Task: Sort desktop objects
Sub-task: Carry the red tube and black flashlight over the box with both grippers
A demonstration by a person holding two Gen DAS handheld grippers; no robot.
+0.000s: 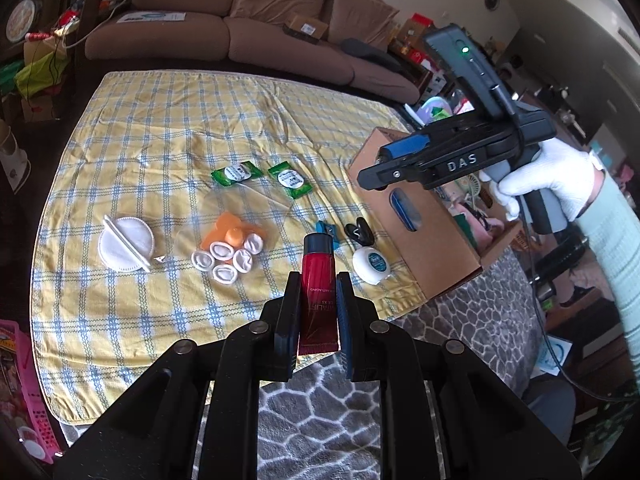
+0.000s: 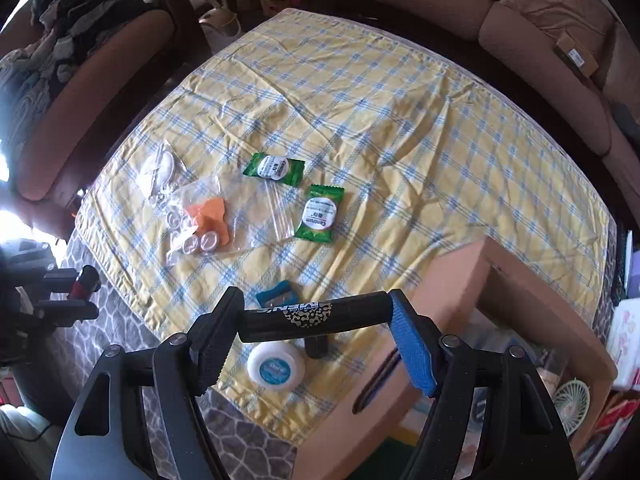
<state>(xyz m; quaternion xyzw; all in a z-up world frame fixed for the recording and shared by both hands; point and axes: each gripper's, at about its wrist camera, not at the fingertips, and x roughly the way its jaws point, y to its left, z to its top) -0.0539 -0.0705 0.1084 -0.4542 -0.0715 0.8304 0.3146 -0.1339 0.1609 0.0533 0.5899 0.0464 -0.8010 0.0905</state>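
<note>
My left gripper is shut on a red tube with a dark cap, held above the near edge of the yellow checked cloth. My right gripper is shut on a black tube held crosswise, just left of the cardboard box. The right gripper also shows in the left wrist view over the box. On the cloth lie two green packets, a clear bag with orange and white pieces, white cotton pads, a blue sharpener, a black clip and a white floss case.
A brown sofa curves behind the table. A grey patterned rug lies under the cloth. The box holds mixed items, including a small fan. A pink basket stands at the lower left.
</note>
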